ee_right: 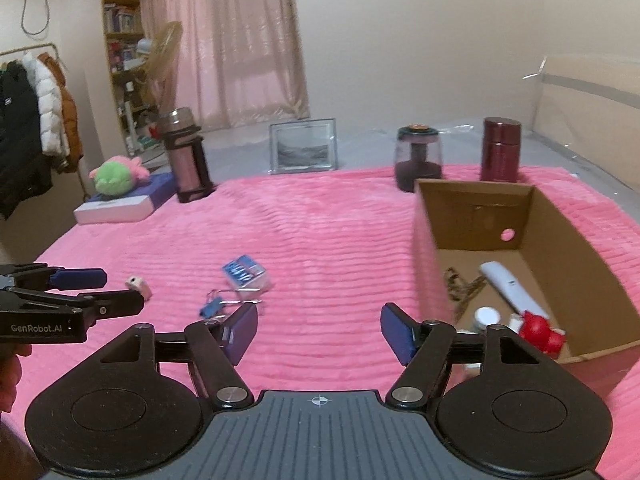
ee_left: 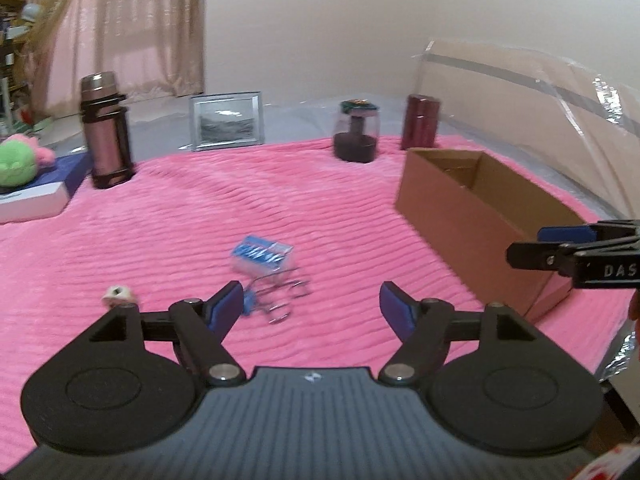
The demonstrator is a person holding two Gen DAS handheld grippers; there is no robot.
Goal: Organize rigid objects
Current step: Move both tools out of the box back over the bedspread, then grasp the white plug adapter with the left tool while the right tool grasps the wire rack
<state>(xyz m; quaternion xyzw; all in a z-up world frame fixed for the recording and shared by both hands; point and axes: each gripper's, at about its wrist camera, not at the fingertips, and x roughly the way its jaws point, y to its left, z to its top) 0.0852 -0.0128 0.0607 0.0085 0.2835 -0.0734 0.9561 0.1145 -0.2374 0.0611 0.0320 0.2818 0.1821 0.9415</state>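
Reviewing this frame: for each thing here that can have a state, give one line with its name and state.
Brown cardboard box: open-topped, holding several items.
Small blue-lidded plastic case: lying on the pink blanket, lid on.
Blue binder clips: loose on blanket.
Pink thermos flask: upright, capped.
Dark red canister: upright, lidded.
Silver picture frame: standing.
Left gripper: fingers open, empty.
Right gripper: fingers open, empty.

A home bedroom: a pink blanket [ee_right: 320, 232] covers the bed, with pink curtains [ee_right: 224, 40], a crowded bookshelf [ee_right: 120, 36] and coats on a rack [ee_right: 36, 96] beyond it.
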